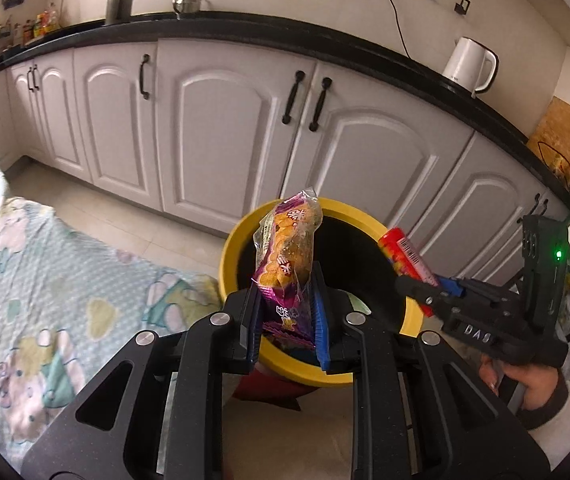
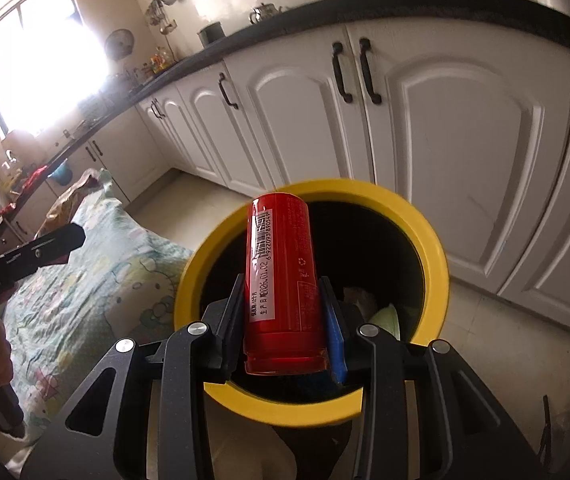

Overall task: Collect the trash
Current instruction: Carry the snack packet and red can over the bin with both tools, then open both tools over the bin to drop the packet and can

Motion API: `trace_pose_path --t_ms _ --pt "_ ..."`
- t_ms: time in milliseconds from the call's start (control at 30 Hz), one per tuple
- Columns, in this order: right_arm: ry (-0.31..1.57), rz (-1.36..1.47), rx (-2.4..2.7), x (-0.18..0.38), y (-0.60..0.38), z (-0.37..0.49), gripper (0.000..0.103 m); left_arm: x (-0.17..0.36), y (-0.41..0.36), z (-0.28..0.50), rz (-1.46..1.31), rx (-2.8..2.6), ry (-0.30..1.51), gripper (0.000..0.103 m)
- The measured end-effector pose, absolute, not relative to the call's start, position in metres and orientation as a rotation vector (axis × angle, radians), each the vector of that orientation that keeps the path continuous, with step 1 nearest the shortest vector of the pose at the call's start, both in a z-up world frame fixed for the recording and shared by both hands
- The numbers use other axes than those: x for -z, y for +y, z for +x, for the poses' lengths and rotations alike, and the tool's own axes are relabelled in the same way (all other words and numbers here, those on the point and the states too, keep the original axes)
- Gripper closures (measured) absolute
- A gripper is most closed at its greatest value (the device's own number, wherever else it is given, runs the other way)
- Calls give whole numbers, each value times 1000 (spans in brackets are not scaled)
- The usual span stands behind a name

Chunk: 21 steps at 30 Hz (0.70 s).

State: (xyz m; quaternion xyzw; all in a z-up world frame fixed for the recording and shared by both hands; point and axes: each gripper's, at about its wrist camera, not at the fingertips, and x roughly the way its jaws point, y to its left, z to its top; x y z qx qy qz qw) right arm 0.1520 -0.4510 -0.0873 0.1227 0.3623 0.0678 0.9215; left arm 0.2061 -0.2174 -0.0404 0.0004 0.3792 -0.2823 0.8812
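Observation:
My left gripper (image 1: 285,312) is shut on a purple snack bag (image 1: 289,256) and holds it upright over the near rim of a yellow-rimmed black trash bin (image 1: 349,210). My right gripper (image 2: 283,320) is shut on a red can (image 2: 281,276) with a barcode label, held over the bin (image 2: 437,248). In the left wrist view the right gripper (image 1: 429,286) and the can (image 1: 403,256) hang over the bin's right rim. Some trash (image 2: 381,312) lies at the bottom of the bin.
A bed or table with a pale cartoon-print cloth (image 1: 37,280) lies left of the bin. White kitchen cabinets (image 1: 221,128) with a black counter stand behind it. A white kettle (image 1: 471,64) is on the counter. The floor is pale tile (image 2: 505,344).

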Motion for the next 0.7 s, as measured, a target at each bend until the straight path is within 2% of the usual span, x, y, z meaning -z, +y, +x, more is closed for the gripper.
trace_pose_path --t_ms 533,633,700 --pt "803 260 -131 109 -455 153 68 62 -252 227 15 612 860 86" --pt "801 261 -122 108 -457 154 67 61 -258 233 15 606 861 68" --pt "798 262 -115 106 -459 153 61 59 -260 235 12 607 856 55"
